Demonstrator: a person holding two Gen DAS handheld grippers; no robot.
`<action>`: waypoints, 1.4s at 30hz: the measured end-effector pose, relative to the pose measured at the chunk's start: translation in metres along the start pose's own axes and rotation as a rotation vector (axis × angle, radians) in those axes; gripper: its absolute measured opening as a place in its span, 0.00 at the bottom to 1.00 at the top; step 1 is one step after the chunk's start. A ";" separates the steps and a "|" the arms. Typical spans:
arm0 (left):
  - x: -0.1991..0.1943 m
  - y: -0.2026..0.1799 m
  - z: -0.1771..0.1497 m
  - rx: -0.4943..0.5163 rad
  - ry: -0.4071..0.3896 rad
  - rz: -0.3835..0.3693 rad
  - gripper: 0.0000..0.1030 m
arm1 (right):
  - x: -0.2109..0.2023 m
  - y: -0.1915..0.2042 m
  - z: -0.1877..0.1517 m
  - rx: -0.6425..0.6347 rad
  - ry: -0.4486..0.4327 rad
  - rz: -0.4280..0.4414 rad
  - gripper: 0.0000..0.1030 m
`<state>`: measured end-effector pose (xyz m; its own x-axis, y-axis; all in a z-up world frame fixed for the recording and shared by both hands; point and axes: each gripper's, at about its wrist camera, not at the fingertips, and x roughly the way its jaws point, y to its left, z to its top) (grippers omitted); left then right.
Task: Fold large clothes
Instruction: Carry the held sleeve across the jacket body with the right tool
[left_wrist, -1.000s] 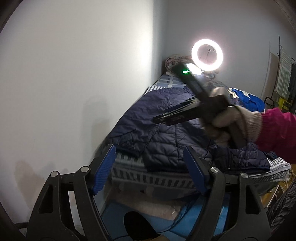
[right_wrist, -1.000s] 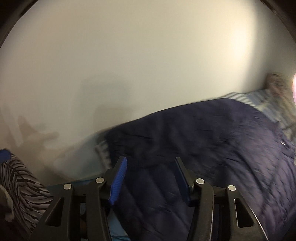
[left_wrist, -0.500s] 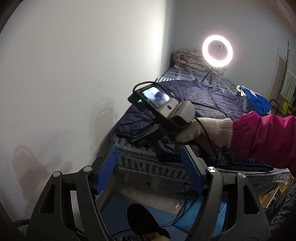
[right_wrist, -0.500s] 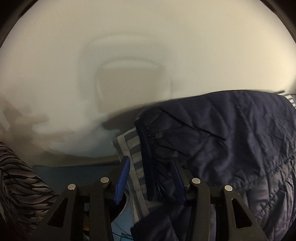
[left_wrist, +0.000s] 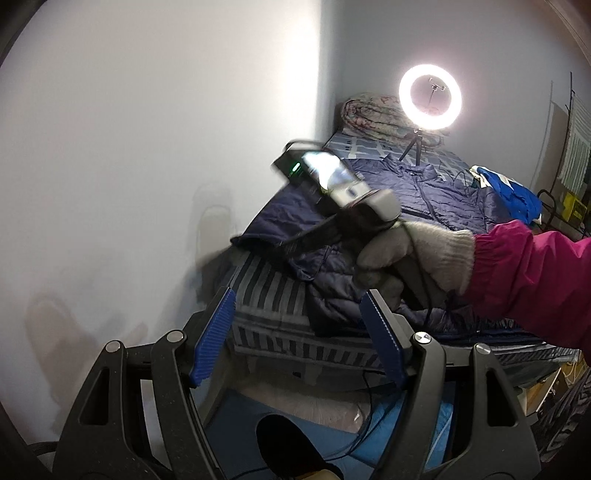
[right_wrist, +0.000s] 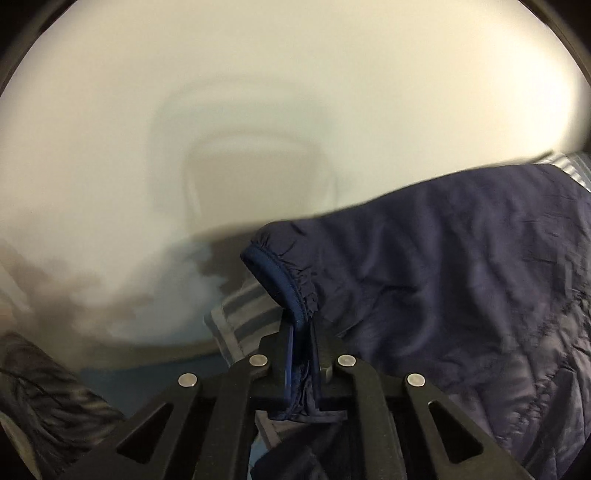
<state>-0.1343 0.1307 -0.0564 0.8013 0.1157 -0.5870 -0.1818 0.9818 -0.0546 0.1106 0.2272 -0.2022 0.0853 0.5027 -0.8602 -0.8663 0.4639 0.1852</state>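
Between the pads of your right gripper (right_wrist: 301, 354) you are clamping the jacket (right_wrist: 461, 277) cuff for folding, while your left gripper (left_wrist: 299, 336) is hovering with fingers apart and empty.

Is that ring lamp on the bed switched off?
No, the ring lamp glows bright white above the navy jacket.

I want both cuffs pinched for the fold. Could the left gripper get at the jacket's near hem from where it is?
Probably yes: the left gripper is open and empty, with the jacket hem beyond it uncovered.

Jacket (right_wrist: 461, 277) runs off the right edge; cuff (right_wrist: 291, 291) partly hidden (between tongs).
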 end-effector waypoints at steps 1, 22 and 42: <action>0.001 -0.003 0.003 0.007 -0.002 -0.004 0.71 | -0.012 -0.009 0.000 0.031 -0.032 0.005 0.05; 0.121 -0.110 0.100 0.061 0.150 -0.161 0.66 | -0.220 -0.268 -0.058 0.520 -0.388 -0.241 0.04; 0.182 -0.168 0.104 0.173 0.227 -0.148 0.66 | -0.245 -0.462 -0.196 0.879 -0.358 -0.588 0.04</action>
<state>0.1011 0.0029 -0.0703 0.6603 -0.0475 -0.7495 0.0422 0.9988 -0.0261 0.3937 -0.2533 -0.1695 0.6273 0.1503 -0.7641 -0.0065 0.9822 0.1879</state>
